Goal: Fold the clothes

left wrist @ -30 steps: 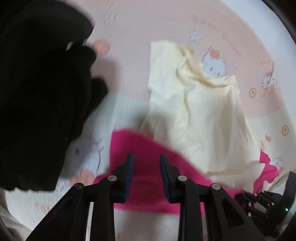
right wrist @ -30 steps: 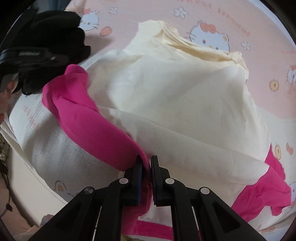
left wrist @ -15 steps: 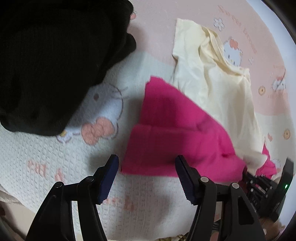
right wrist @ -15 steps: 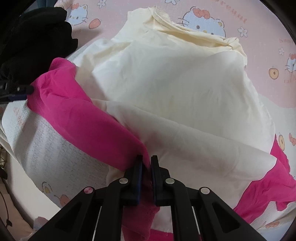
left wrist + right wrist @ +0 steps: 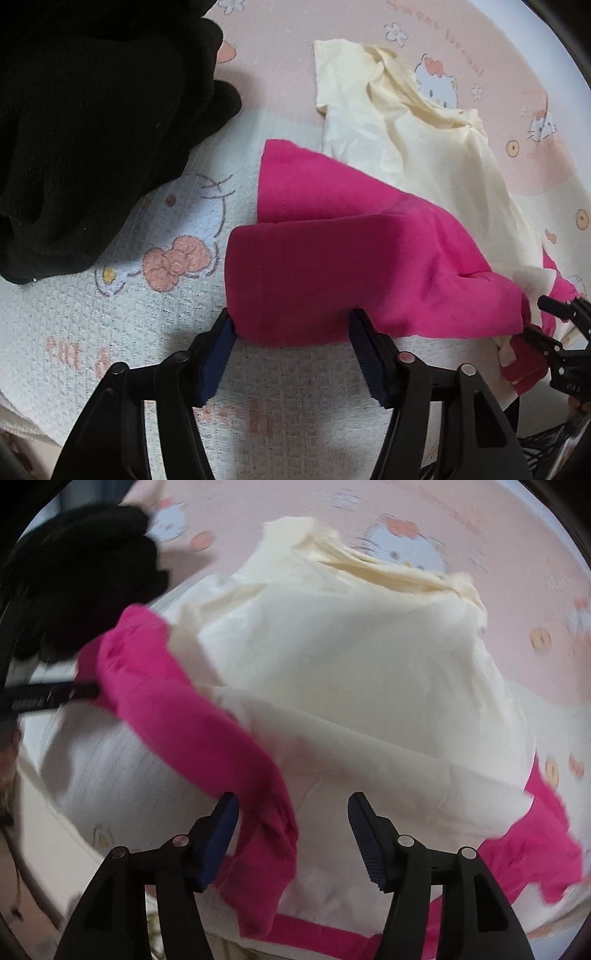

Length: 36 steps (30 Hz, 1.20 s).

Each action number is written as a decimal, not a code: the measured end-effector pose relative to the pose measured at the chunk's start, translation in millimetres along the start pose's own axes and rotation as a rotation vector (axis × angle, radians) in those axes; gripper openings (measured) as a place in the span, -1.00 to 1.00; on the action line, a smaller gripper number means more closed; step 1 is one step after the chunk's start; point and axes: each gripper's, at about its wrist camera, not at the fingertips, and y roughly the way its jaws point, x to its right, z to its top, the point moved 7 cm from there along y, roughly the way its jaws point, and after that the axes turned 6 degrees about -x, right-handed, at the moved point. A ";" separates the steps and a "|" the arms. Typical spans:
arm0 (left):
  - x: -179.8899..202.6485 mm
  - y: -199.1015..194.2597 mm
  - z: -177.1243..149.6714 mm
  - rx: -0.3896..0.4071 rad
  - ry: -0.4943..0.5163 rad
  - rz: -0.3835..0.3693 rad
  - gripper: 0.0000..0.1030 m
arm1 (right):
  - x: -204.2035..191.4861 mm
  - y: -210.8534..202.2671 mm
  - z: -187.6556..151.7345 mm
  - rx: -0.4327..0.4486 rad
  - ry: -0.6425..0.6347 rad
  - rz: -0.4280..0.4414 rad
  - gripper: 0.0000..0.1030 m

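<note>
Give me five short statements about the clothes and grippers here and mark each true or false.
1. The pink cloth lies partly over the cream shirt. True.
2. The right gripper is clamped shut on the pink cloth. False: its fingers stand apart, having just opened, with the cloth loose between them.
3. A black garment lies at the left of the left wrist view. True.
4. The bedding is plain blue. False: it is pink and white with cartoon cats.
5. The left gripper is shut. False: it is open around the pink fold.
</note>
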 end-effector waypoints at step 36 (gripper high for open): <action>50.1 -30.1 59.2 0.058 0.075 -0.228 -0.67 | -88.2 18.4 46.9 0.023 -0.458 -0.040 -0.45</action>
